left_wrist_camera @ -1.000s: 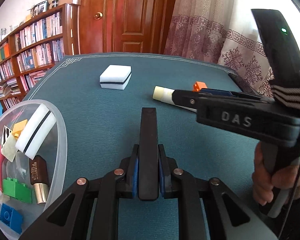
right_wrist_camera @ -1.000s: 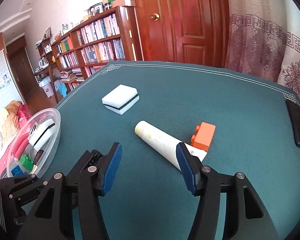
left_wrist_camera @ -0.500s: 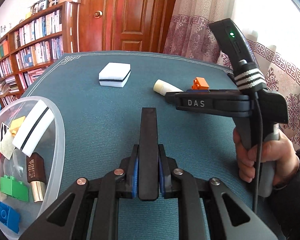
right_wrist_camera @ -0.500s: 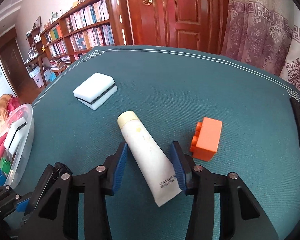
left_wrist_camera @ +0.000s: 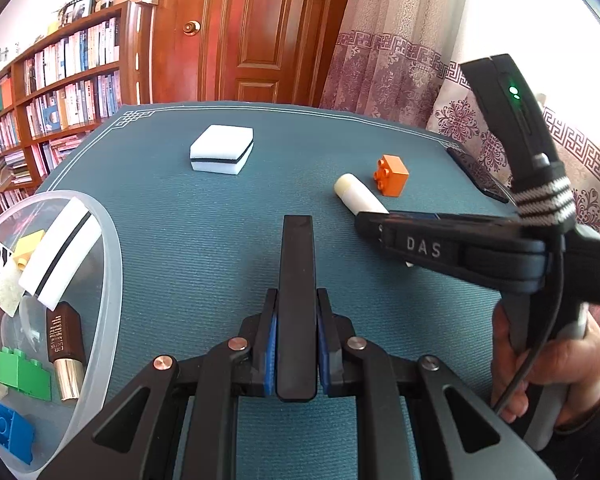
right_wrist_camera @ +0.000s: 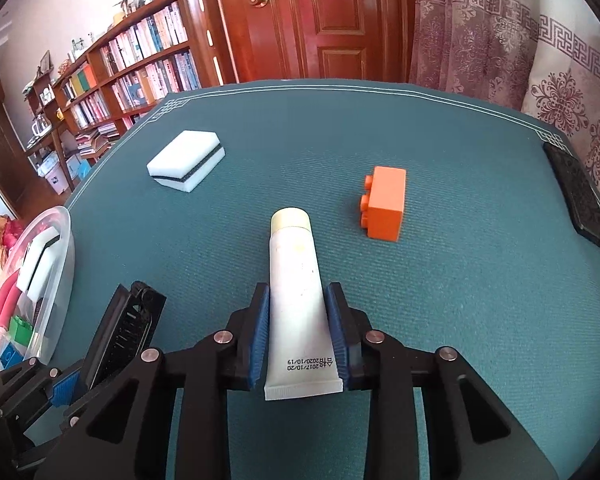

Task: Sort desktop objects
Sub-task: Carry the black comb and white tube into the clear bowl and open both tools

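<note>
The right gripper (right_wrist_camera: 298, 330) is squeezed on the white tube (right_wrist_camera: 296, 280) lying on the green table (right_wrist_camera: 460, 300), the left gripper (left_wrist_camera: 296, 344) pinches a black comb (left_wrist_camera: 296, 280), and next I think the tube must go up and over into the clear tub (left_wrist_camera: 108, 280).

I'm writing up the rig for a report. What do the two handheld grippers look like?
Both are black plastic, with angular linkage arms, silver rivets and blue ribbed pads on the jaws. The right gripper has "DAS" in pale letters on its side, a pistol handle, a tall black fin with a green light, a black-and-white striped band and a thin black cable. The left gripper shows the same black frame and blue pads.
</note>
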